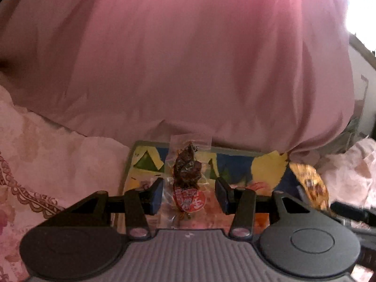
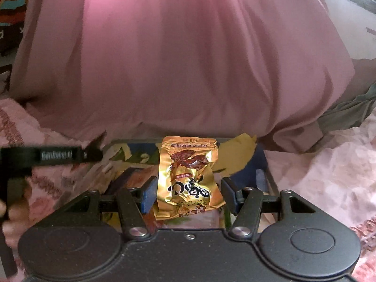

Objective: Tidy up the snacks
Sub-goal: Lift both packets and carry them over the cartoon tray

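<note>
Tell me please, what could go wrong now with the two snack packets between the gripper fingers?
The left gripper stands open around the clear packet, so the packet may slip sideways as the fingers close. The gold packet is crinkly foil; the right gripper, also open, might catch only a loose edge. The colourful box beneath sits on soft bedding and could tilt if pushed.

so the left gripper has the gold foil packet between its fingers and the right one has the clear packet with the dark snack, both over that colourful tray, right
They are swapped. In the left wrist view the left gripper has the clear packet with the dark snack between its fingers; in the right wrist view the right gripper has the gold foil packet. Both are over the colourful tray, as you said.
</note>
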Motion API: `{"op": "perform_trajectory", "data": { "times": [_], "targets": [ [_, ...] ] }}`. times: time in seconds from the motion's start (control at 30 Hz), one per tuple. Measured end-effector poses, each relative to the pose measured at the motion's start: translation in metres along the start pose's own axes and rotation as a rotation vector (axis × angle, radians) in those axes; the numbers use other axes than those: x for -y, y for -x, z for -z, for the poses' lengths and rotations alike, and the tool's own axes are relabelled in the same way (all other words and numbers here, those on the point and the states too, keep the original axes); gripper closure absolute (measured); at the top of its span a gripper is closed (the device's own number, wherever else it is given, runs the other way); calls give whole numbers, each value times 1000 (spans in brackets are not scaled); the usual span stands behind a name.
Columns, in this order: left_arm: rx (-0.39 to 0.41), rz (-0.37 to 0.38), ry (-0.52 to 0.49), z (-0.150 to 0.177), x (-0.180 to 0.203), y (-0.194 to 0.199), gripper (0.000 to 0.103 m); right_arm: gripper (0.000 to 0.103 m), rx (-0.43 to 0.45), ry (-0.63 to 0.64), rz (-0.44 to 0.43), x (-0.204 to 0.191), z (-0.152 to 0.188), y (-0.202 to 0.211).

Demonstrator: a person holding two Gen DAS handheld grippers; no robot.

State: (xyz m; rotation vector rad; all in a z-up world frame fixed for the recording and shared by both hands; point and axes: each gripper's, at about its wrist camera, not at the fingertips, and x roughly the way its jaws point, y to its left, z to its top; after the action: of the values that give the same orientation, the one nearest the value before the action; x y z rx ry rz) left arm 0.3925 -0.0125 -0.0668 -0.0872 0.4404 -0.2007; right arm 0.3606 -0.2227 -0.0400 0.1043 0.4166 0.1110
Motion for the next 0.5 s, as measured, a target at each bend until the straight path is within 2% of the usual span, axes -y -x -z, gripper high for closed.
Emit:
{"op": "perform_trajectory", "data": {
  "times": [0.27,0.5],
  "targets": [
    [9,28,-93,11,13,-16,52,43,-55,-10,21,-7,11,-35],
    [-61,60,-110,21,22,-27,52,43,-96,15,39,-8,27,-39]
  ]
}}
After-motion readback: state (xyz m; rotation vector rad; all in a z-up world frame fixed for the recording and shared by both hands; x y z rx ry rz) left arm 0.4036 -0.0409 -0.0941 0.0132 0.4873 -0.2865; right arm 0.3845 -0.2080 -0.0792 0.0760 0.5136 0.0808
